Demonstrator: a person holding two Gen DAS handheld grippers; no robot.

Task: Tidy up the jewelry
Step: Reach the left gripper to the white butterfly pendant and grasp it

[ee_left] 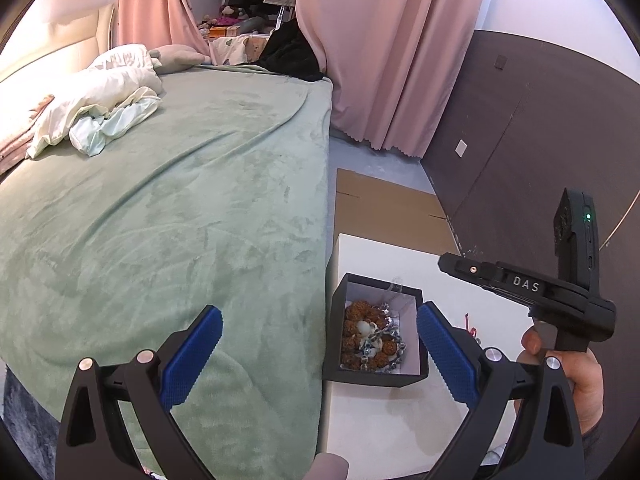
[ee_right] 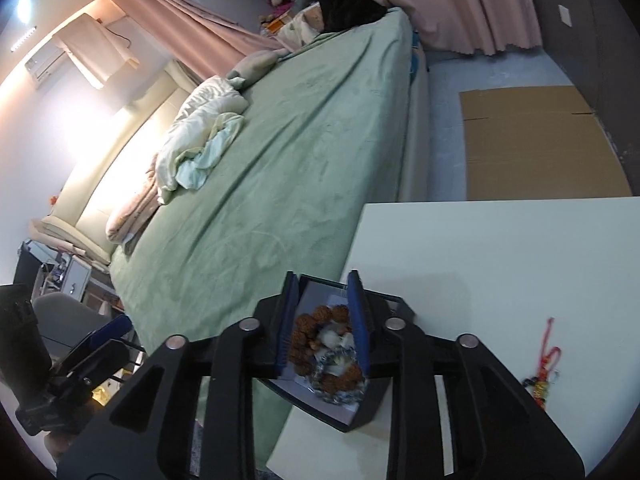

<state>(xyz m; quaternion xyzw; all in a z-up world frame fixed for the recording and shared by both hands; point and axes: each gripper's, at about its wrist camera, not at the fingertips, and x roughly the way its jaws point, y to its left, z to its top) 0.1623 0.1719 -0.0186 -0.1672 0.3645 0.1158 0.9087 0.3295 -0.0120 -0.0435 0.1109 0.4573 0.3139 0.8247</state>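
The right gripper [ee_right: 323, 316] hovers just over the black box [ee_right: 370, 408], jaws narrowly parted with nothing gripped; brown beads [ee_right: 308, 340] and a clear bracelet [ee_right: 336, 380] lie inside, below them. The left gripper [ee_left: 320, 352] stands wide open and empty, near the box [ee_left: 376, 378]. A red charm [ee_right: 542, 372] lies apart on the white table [ee_right: 500, 248], beside the green bed [ee_right: 300, 168].
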